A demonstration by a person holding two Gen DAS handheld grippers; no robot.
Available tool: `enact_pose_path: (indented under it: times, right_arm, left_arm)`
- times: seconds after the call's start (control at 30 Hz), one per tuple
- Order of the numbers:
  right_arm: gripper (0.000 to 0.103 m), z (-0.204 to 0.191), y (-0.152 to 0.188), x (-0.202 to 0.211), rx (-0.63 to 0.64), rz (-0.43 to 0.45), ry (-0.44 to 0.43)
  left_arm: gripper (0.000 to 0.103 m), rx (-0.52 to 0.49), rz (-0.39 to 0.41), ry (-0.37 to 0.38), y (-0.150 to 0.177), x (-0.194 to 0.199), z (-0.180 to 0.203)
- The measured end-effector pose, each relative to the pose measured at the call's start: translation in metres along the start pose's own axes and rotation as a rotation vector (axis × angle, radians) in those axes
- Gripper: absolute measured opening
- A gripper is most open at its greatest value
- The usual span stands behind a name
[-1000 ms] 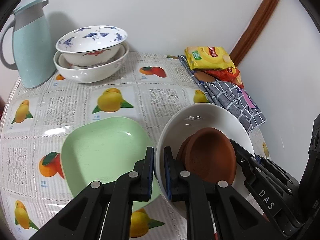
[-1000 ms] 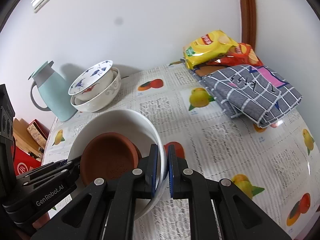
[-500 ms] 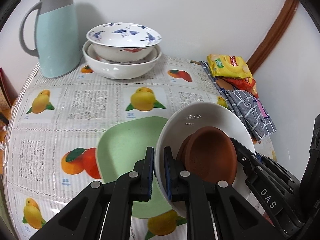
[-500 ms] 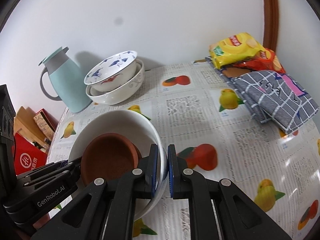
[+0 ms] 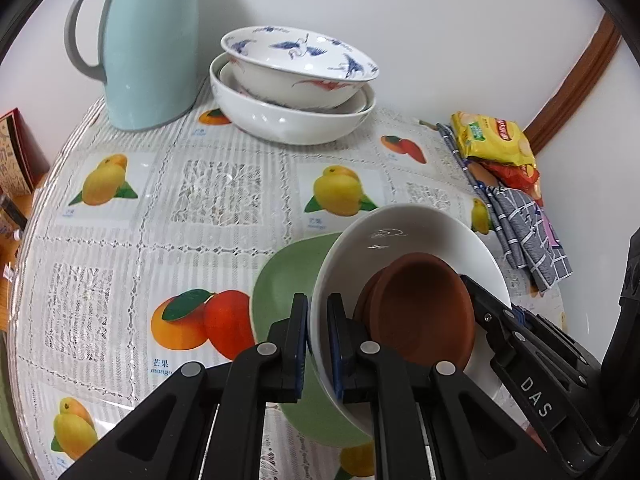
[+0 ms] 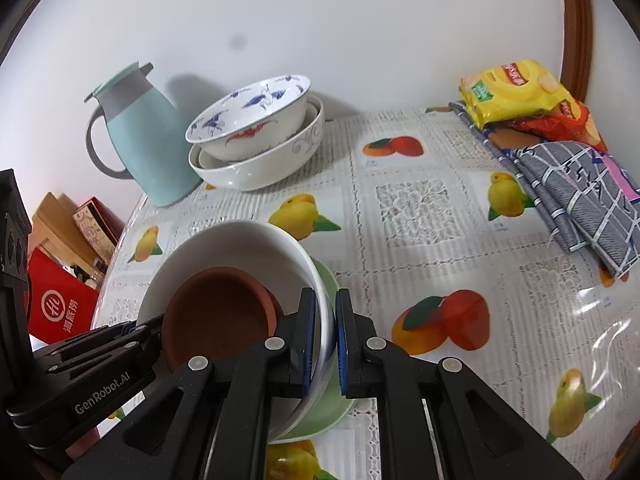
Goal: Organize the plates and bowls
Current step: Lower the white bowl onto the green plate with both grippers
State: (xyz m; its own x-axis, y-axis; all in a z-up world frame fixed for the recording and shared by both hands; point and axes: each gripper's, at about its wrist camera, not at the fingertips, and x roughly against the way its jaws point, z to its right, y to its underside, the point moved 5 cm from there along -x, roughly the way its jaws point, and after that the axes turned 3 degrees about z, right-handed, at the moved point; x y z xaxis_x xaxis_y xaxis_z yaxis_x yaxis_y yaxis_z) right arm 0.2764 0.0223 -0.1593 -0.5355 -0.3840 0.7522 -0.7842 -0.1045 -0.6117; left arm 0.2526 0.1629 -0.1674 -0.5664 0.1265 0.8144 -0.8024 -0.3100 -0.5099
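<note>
White bowl [image 5: 404, 240] w/ a terracotta dish [image 5: 420, 312] nested inside is being gripped from both sides: left tongs [image 5: 318, 336] are pinching its left rim, right tongs [image 6: 322, 332] are pinching its right rim, both clenched on the wall w/ one finger inside and one outside. Bowl is tilting, sitting above a green plate [image 5: 280, 280] that is lying on the desk [image 5: 224, 200] at the near side; can't tell if the bowl's underside is touching the plate. Terracotta dish is leaning inside the white bowl.

At the far side, by the wall, a blue-patterned bowl [image 5: 300, 60] is resting inside a bigger white serving bowl [image 5: 288, 120]; just left of that stack a pale blue thermos jug [image 5: 148, 40] is standing upright. Far right: a yellow snack bag [image 6: 508, 92] is lying over a red packet [image 6: 560, 120], and a grey checked cloth [image 6: 580, 196] is lying folded just nearer than those. Fruit-print tablecloth [image 6: 420, 208] is covering the desk. Red box [image 6: 60, 308] is showing beyond the left desk edge.
</note>
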Motion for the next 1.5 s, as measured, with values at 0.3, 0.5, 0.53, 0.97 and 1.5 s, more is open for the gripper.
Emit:
enact_pose_path:
  times: [0.3, 0.5, 0.53, 0.97, 1.5]
  right_arm:
    - [0.010, 0.001, 0.010, -0.026, 0.003, -0.057, 0.000]
    - [0.010, 0.003, 0.008, -0.032, 0.002, -0.063, -0.014]
    - [0.010, 0.003, 0.008, -0.033, 0.002, -0.060, -0.017]
    - [0.011, 0.001, 0.007, -0.033, 0.042, -0.061, -0.021]
    - [0.013, 0.004, 0.009, -0.032, 0.037, -0.095, -0.045]
  left_arm:
    - [0.011, 0.003, -0.010, -0.019, 0.003, -0.016, -0.009]
    - [0.011, 0.003, 0.002, -0.012, -0.001, -0.018, -0.009]
    - [0.011, 0.006, 0.004, -0.008, -0.001, -0.018, -0.010]
    - [0.021, -0.004, 0.001, -0.038, -0.002, -0.018, -0.012]
    - [0.021, -0.011, -0.010, -0.064, -0.001, -0.012, -0.010]
